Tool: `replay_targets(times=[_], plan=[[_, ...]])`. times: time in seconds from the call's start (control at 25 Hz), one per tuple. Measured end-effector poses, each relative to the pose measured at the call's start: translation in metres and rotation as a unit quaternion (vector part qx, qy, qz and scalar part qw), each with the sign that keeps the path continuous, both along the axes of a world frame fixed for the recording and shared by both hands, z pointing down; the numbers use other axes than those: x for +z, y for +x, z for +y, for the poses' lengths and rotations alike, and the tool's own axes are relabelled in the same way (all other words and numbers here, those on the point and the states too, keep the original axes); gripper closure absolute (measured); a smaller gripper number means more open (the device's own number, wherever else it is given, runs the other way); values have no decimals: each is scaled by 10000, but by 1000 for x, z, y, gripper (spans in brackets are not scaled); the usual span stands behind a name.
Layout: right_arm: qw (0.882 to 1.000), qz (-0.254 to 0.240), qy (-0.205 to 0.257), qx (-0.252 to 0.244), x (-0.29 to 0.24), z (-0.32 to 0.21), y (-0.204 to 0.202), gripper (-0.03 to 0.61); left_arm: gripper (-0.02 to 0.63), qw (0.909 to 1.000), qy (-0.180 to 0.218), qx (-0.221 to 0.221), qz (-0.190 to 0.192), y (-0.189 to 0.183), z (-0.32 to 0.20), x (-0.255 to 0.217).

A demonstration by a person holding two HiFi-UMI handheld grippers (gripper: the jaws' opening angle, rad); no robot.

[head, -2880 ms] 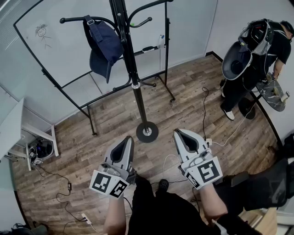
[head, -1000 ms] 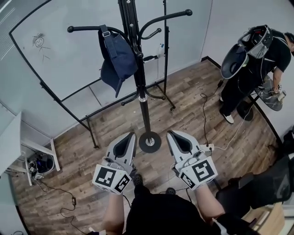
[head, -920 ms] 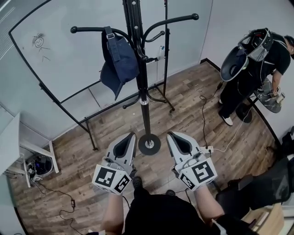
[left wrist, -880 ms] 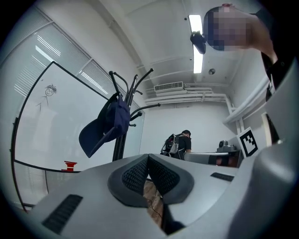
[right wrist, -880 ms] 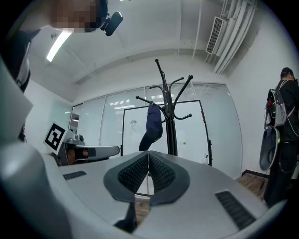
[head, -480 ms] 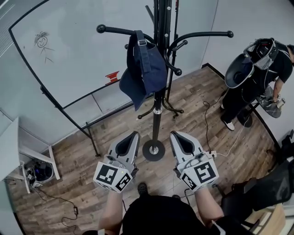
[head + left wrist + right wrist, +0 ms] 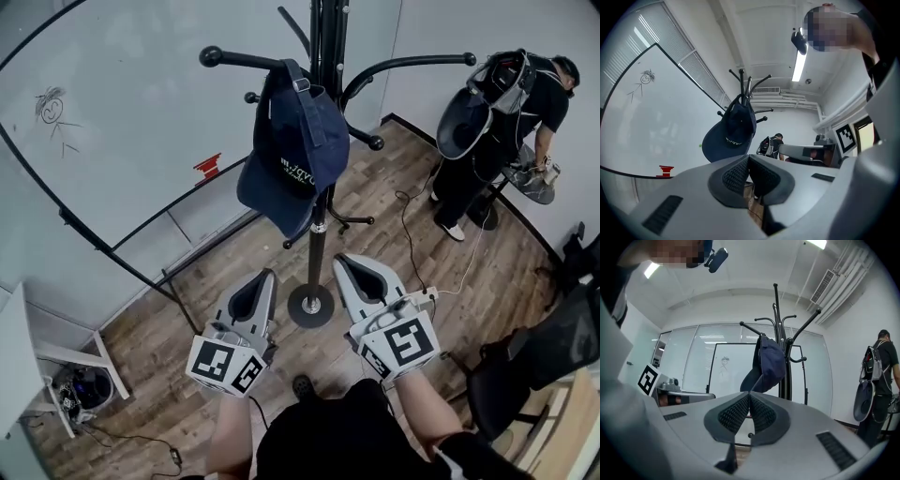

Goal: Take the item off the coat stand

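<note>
A navy cap [image 7: 292, 150] hangs by its back strap from a left arm of the black coat stand [image 7: 322, 112]; it also shows as the cap [image 7: 733, 133] and the cap [image 7: 769, 363] in the gripper views. My left gripper [image 7: 261, 277] and right gripper [image 7: 345, 262] are held low in front of me, either side of the stand's round base [image 7: 310, 305], well below the cap. Both are shut with nothing between the pads [image 7: 740, 174], [image 7: 754, 413].
A wheeled whiteboard [image 7: 112, 141] with a stick-figure drawing stands behind the stand. A person [image 7: 497, 122] with a backpack stands at the right on the wood floor. A black chair [image 7: 534, 366] is at my right. Cables [image 7: 412, 234] run across the floor.
The view has come closer to the stand: the cap now hangs larger and nearer above my grippers. Both grippers stay shut, side by side, now flanking the base.
</note>
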State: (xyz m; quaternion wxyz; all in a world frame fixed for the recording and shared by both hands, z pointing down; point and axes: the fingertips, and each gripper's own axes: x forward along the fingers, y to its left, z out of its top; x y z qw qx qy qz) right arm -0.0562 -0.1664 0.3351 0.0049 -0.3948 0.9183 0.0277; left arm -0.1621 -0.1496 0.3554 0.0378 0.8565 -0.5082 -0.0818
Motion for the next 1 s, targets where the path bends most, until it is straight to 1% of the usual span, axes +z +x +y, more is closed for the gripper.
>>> replay_targets(times=[0.16, 0.24, 0.4, 0.56, 0.72, 0.88, 1.0], plan=[[9995, -70, -63, 297, -4, -15, -6, 546, 598, 9999, -53, 99, 28, -4, 5, 5], [9994, -82, -155, 313, -3, -21, -11, 546, 598, 10000, -60, 70, 37, -9, 9, 5], [9985, -39, -485, 251, 8, -32, -27, 546, 598, 9999, -49, -73, 90, -22, 13, 4], [9977, -103, -599, 299, 13, -41, -37, 545, 598, 9998, -31, -184, 88, -30, 18, 3], [9963, -239, -675, 486, 14, -51, -39, 538, 598, 9997, -55, -208, 108, -32, 17, 7], [9950, -348, -801, 484, 17, -56, -42, 466, 598, 9997, -82, -198, 134, -28, 18, 9], [9945, -449, -841, 436, 14, -60, -45, 459, 598, 9997, -69, -183, 114, -27, 19, 8]])
